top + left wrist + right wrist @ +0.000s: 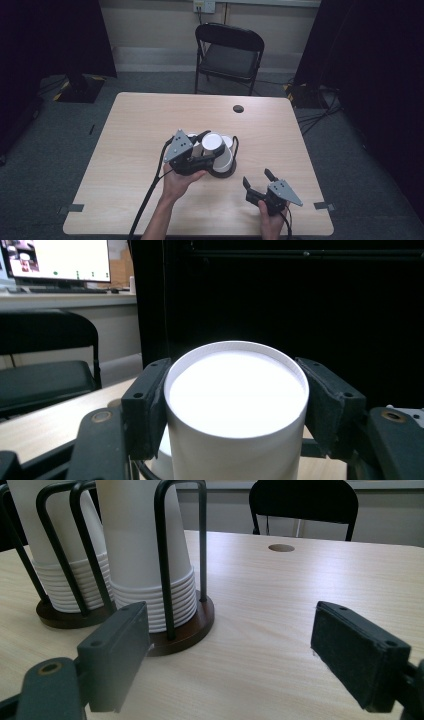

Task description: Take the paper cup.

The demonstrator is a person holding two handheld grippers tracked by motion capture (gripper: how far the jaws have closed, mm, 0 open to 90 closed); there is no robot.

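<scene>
A white paper cup (213,140) stands upside down on top of a stack of cups in a black wire holder (223,171) near the table's middle. My left gripper (210,147) is shut on this cup (235,400), with a black pad (145,407) pressed against each side of it. A second cup stack (60,555) stands in its own holder just beyond the nearer stack (150,565). My right gripper (257,177) rests near the table's front right, open, its jaws (230,650) wide apart with bare tabletop between them.
The wooden table (150,120) has a round cable hole (238,108) at its far side. A black folding chair (229,52) stands behind the table. Tape marks (71,208) sit at the front corners. Dark curtains flank the room.
</scene>
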